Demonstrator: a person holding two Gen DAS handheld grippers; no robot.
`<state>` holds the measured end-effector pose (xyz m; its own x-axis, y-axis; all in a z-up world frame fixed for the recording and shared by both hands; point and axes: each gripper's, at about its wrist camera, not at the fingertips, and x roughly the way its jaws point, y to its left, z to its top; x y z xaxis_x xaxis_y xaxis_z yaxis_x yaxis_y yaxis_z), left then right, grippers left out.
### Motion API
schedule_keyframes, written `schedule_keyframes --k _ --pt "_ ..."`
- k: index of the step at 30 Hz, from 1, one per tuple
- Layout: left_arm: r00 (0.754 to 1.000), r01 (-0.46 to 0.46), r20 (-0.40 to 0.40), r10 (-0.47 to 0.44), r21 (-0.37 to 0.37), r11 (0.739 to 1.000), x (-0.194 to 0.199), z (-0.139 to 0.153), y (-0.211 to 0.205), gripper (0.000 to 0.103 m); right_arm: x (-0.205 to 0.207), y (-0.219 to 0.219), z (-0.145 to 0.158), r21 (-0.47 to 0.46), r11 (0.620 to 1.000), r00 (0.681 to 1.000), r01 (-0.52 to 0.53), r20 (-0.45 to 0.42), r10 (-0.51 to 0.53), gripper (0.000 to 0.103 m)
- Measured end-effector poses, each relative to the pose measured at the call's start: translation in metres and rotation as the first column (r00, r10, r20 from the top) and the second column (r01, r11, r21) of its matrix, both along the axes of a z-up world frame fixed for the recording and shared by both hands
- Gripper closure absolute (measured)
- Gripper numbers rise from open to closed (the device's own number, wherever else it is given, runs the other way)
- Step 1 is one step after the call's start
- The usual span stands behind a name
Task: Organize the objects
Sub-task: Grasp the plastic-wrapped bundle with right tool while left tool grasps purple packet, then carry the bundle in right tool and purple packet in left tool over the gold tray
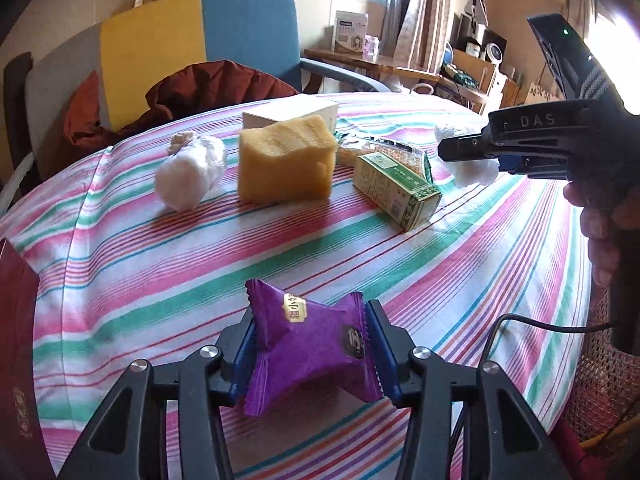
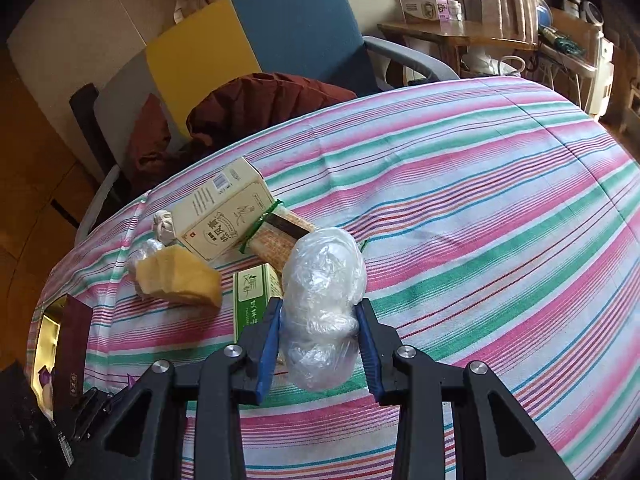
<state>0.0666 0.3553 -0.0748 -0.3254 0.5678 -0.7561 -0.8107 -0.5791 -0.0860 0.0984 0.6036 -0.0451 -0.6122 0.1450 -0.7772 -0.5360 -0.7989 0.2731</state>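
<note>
My left gripper (image 1: 310, 346) is shut on a purple snack packet (image 1: 308, 344) and holds it just above the striped tablecloth (image 1: 160, 264). My right gripper (image 2: 320, 332) is shut on a clear plastic-wrapped white bundle (image 2: 324, 300); the right gripper also shows in the left wrist view (image 1: 476, 156) at the far right, above the table. On the table lie a yellow sponge (image 1: 286, 160), a green box (image 1: 396, 190), a second wrapped white bundle (image 1: 190, 174), a cream box (image 2: 224, 212) and a cracker packet (image 2: 278, 236).
A dark red box (image 1: 18, 360) stands at the table's left edge. A chair with blue and yellow back (image 1: 200, 40) and a dark red jacket (image 1: 216, 84) are behind the table. A wooden side table (image 2: 452, 36) stands at the back right.
</note>
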Motion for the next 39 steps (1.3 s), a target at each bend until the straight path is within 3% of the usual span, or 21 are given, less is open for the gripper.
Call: schedule_keyframes --k 5,9,15,20,30,39 --pt "1.000 -0.004 -0.007 0.004 0.024 1.000 0.001 -0.001 -0.014 0.054 -0.004 -0.019 0.004 -0.003 0.997 0.996 -0.080 -0.044 0.079 0.067" --pt "1.000 -0.009 -0.015 0.009 0.030 1.000 0.005 0.000 -0.027 0.057 -0.012 -0.050 0.007 -0.001 0.980 0.976 -0.201 -0.086 0.200 0.067" --pt "0.998 -0.056 0.005 0.056 0.027 0.998 0.002 0.004 -0.047 0.059 -0.027 -0.094 -0.002 0.056 0.938 0.938 -0.341 -0.051 0.344 0.067" --pt "0.995 -0.101 0.010 0.100 0.043 0.994 0.003 0.012 -0.066 0.059 -0.029 -0.108 -0.010 0.071 0.921 0.922 -0.384 -0.030 0.387 0.067" --pt "0.978 -0.186 -0.082 0.190 0.048 0.981 0.005 0.043 -0.102 0.059 -0.032 -0.127 -0.018 0.090 0.898 0.901 -0.431 -0.008 0.433 0.067" --pt "0.958 -0.276 -0.053 0.283 0.113 0.954 -0.007 0.066 -0.161 0.059 -0.030 -0.148 -0.014 0.122 0.879 0.885 -0.461 -0.016 0.466 0.067"
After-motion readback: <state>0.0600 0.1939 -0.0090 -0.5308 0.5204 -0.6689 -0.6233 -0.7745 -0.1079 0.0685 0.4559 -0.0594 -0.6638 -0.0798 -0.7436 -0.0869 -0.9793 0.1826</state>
